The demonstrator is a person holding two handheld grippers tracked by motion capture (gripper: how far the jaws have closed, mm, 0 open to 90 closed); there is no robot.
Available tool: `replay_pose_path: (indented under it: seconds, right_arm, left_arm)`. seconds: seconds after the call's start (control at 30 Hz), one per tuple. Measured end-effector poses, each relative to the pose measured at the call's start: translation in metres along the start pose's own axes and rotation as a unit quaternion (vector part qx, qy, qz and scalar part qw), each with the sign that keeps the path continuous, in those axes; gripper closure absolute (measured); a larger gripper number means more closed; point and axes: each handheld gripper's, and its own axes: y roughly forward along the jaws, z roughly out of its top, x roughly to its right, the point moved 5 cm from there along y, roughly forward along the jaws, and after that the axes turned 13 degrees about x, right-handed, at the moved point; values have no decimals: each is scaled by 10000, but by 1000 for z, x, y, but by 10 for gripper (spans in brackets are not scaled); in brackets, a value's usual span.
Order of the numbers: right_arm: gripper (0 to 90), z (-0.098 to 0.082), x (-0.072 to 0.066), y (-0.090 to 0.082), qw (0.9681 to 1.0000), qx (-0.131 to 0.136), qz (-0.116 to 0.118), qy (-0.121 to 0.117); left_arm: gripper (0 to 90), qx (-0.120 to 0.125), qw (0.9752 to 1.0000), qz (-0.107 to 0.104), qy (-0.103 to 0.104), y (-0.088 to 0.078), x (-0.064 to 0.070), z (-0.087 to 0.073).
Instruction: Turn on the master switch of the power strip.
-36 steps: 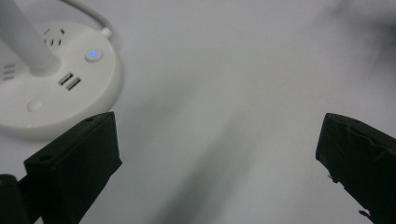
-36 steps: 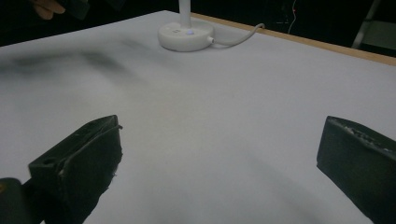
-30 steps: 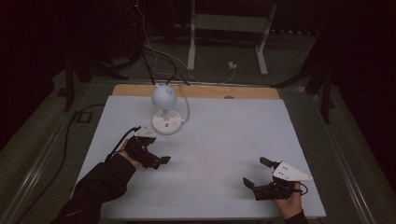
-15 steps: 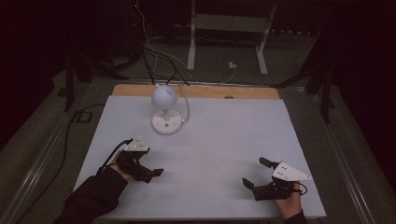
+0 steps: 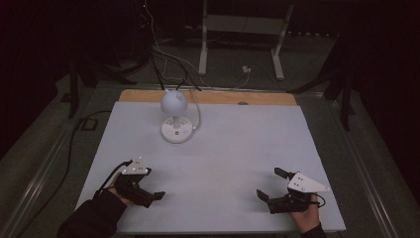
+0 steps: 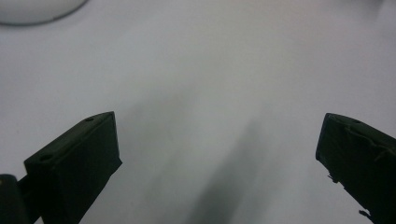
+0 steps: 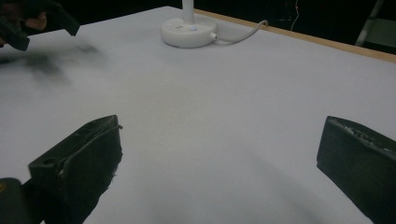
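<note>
A white desk lamp [image 5: 173, 103] with a round head stands on its round base [image 5: 177, 130] at the back left of the white table [image 5: 237, 148]. My left gripper [image 5: 153, 183] hovers low over the table's front left, open and holding nothing; in the left gripper view [image 6: 219, 135] its jaws stand wide apart over bare table, with the lamp base [image 6: 32, 9] at the top left corner. Near the front right, my right gripper [image 5: 268, 183] is open and holds nothing. The right gripper view [image 7: 222, 140] looks across the table at the lamp base [image 7: 189, 31].
The lamp's white cord [image 5: 197, 111] runs from the base to the back edge, where a wooden strip [image 5: 257, 98] shows. Cables and a metal stand [image 5: 237, 44] lie on the dark floor beyond. The left gripper [image 7: 28, 23] appears far off in the right gripper view.
My left gripper has pulled back from the middle left of the table toward the front edge and slightly left. The right gripper has stayed where it was.
</note>
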Motion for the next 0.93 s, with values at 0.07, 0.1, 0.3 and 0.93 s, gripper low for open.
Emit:
replay_pose_path:
  seconds: [0.07,0.1,0.3,0.93]
  right_arm:
    - [0,0,0,0,10000,-10,0,8]
    - [0,0,0,0,10000,-10,-2,8]
    - [0,0,0,-1,10000,-19,-2,22]
    - [0,-1,0,1,10000,-55,55,9]
  left_arm:
    - [2,75,10000,-26,-5,-4,1,-4]
    - [2,104,9999,-29,23,-5,2,-5]
    - [2,114,9998,110,85,-14,1,-20]
    - [2,451,9981,419,-21,-22,-6,-34]
